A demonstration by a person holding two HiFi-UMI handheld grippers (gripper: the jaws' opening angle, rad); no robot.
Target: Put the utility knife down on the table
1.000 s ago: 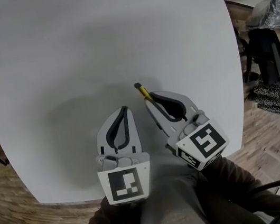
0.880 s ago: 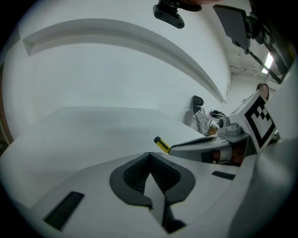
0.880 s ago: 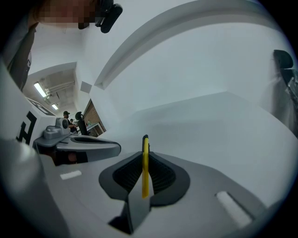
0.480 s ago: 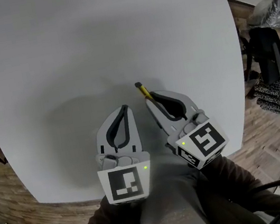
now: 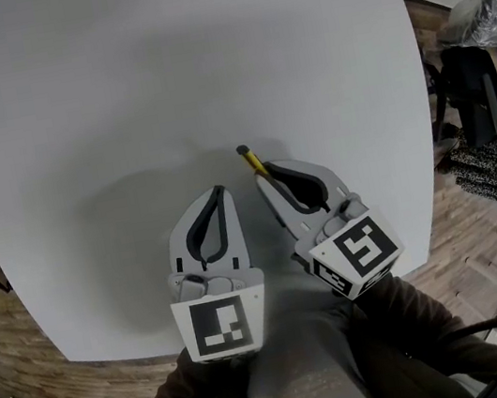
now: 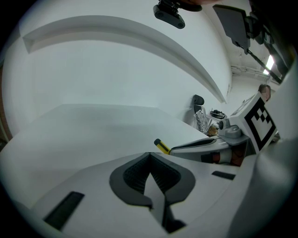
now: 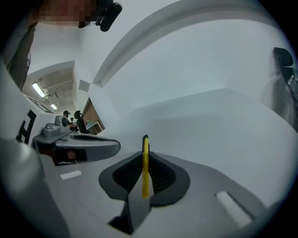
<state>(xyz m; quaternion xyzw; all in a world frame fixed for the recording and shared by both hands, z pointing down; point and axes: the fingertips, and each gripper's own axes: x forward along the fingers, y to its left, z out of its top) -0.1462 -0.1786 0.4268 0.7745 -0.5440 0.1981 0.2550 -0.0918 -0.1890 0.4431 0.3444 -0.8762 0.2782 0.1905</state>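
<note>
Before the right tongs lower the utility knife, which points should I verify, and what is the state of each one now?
1. Right tongs shut on the utility knife: ok.
2. Left tongs shut, holding nothing: ok.
3. Left tongs apart from the knife: ok.
4. Table bare in front of the knife: ok.
5. Blade drawn in: cannot tell.
6. Gap between knife and table: cannot tell.
</note>
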